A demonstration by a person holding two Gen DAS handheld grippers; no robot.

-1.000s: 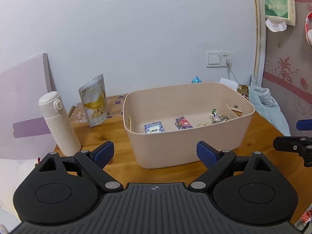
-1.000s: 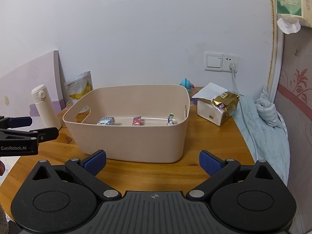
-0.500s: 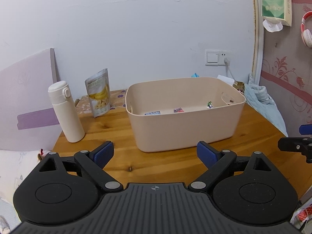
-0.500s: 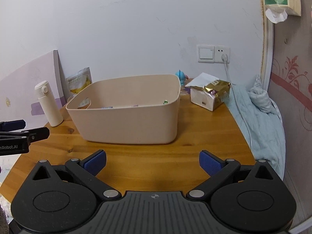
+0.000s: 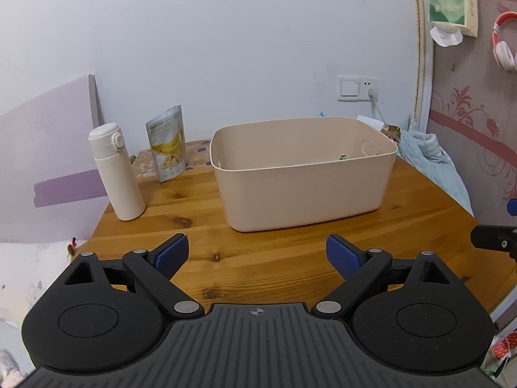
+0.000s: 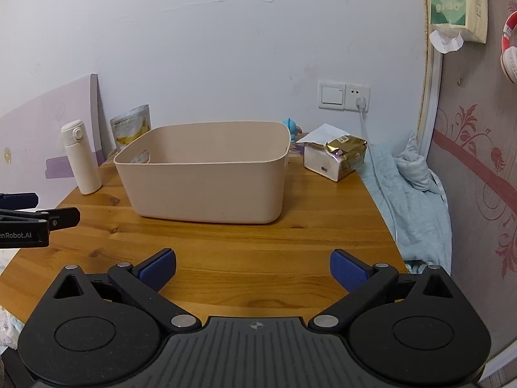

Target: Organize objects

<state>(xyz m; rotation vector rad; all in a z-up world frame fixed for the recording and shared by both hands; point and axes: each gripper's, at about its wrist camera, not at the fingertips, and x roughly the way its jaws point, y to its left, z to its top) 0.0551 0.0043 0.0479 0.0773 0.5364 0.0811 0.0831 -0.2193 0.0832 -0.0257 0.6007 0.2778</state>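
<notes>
- Left claw (image 5: 257, 255) is spread wide and grips nothing, hovering over the wooden surface (image 5: 268, 258).
- Right claw (image 6: 253, 270) is likewise spread and bare.
- The beige plastic rectangular bin (image 5: 303, 174) sits ahead of both claws, well apart from them.
- A white cylindrical flask (image 5: 114, 171) and a silver banana-chip pouch (image 5: 168, 144) stand ahead-left of the left claw.
- A gold-topped white tissue pack (image 6: 337, 156) lies ahead-right of the right claw.

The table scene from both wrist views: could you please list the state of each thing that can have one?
Left tool: open, empty, above the table.
Right tool: open, empty.
Beige storage bin: upright, lidless, contents mostly hidden by its wall.
White flask: upright, lid closed.
Banana chip pouch: standing, leaning back towards the wall.
Gold-wrapped pack: torn open at the top.
Wall plug: plugged in.
</notes>
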